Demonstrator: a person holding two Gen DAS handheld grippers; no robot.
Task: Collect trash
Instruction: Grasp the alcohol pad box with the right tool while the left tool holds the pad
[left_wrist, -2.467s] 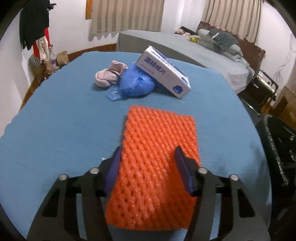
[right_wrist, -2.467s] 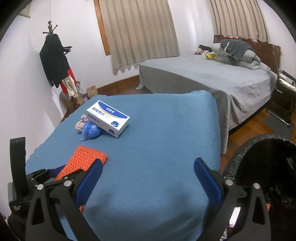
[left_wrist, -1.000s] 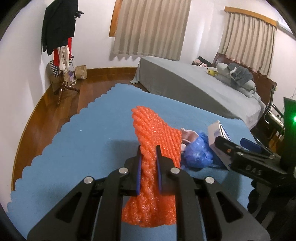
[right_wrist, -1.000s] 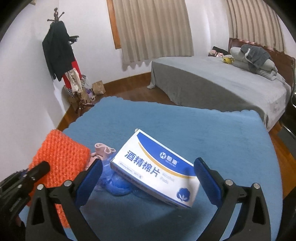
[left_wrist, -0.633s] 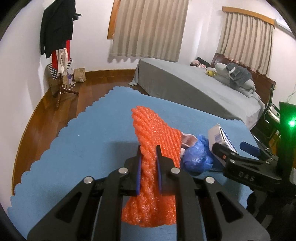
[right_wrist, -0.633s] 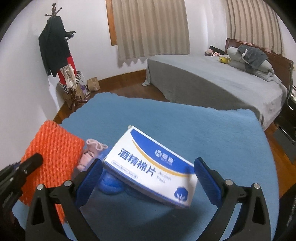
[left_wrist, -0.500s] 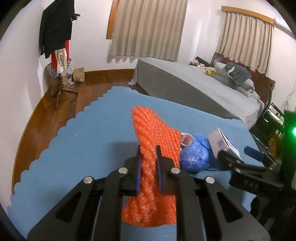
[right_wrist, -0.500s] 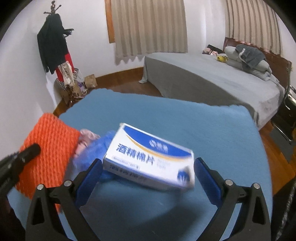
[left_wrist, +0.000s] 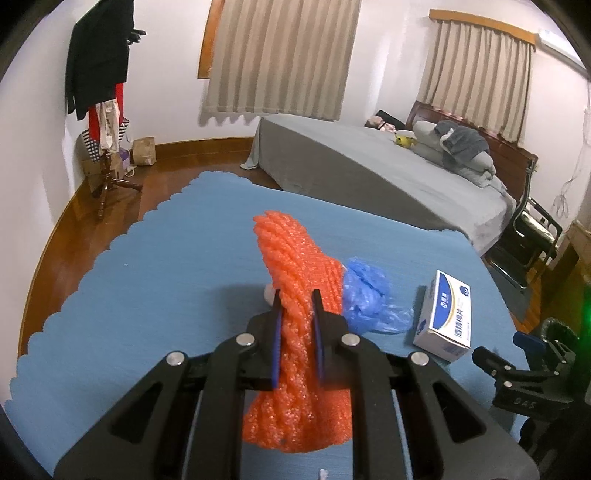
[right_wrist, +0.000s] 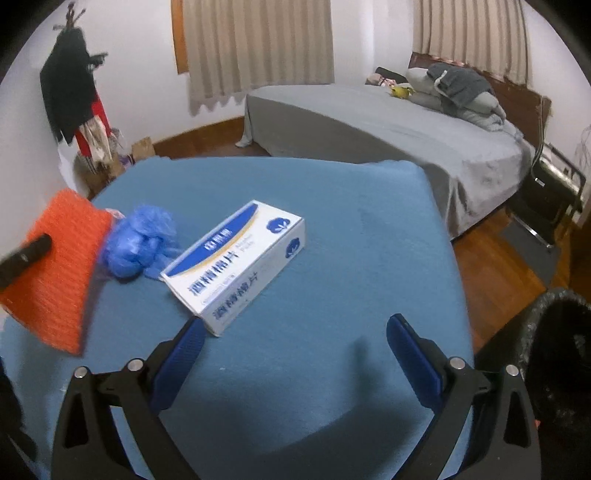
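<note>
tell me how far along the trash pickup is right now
Early. Nothing can be confirmed as binned; the black-lined trash bin beside the table looks too dark to see into. In hand: the left hand-held gripper is shut on the orange foam net, lifted off the blue tablecloth. Left: the white and blue box, the crumpled blue plastic and a pink item mostly hidden behind the net. The right hand-held gripper is open and empty near the box.

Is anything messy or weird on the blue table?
Yes. A crumpled blue bag and a box lying askew sit loose on the table; the left gripper squeezes orange foam netting.
</note>
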